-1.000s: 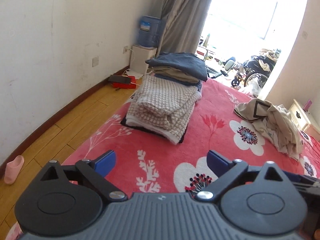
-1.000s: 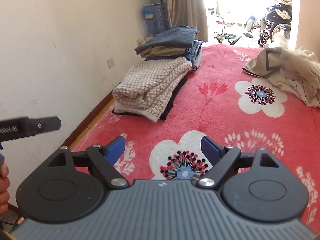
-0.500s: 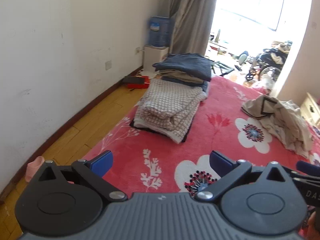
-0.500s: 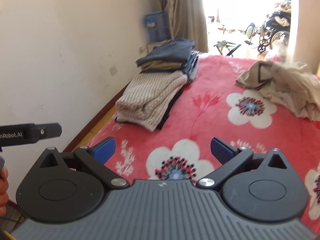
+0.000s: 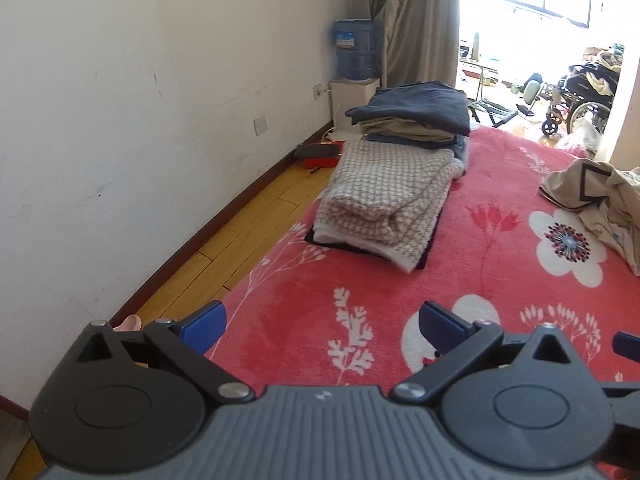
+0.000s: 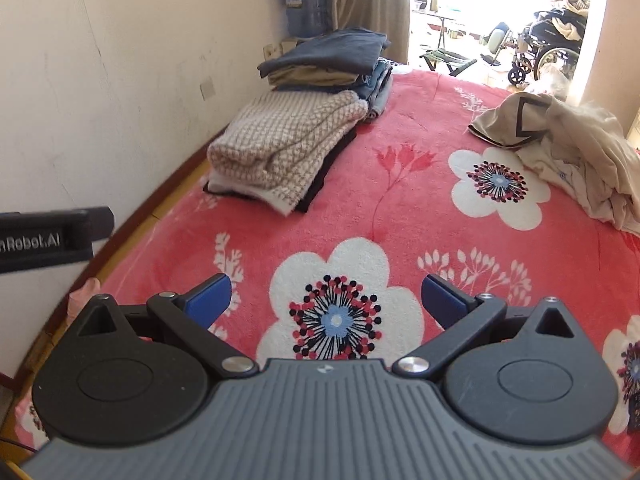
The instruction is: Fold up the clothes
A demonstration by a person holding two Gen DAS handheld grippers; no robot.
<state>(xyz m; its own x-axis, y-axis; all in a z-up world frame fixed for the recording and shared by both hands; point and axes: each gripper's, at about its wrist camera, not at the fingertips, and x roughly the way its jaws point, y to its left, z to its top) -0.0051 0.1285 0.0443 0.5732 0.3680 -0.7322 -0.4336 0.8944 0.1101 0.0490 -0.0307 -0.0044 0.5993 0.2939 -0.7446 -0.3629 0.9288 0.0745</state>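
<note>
Over the red flowered bed [image 5: 472,280] my left gripper [image 5: 324,326] stands open with nothing between its blue pads. My right gripper [image 6: 326,300] is open too, empty, above a white flower on the blanket [image 6: 400,220]. A folded checked knit [image 5: 384,200] [image 6: 280,140] lies on the bed's left side on darker folded pieces. Behind it rises a stack of folded clothes topped by a dark blue garment [image 5: 412,108] [image 6: 328,54]. A crumpled beige heap of unfolded clothes [image 5: 600,196] [image 6: 560,144] lies at the far right of the bed.
A white wall [image 5: 140,120] and a strip of wooden floor [image 5: 224,248] run along the bed's left edge. A water bottle on a dispenser [image 5: 356,56] and a curtain [image 5: 416,20] stand at the far end. Wheelchairs [image 6: 548,44] show beyond the doorway. A pink slipper [image 5: 128,323] lies on the floor.
My right gripper's jaws have spread wider. The left view has tilted up and shifted, showing more of the wall and doorway. The folded piles and the beige heap have not moved.
</note>
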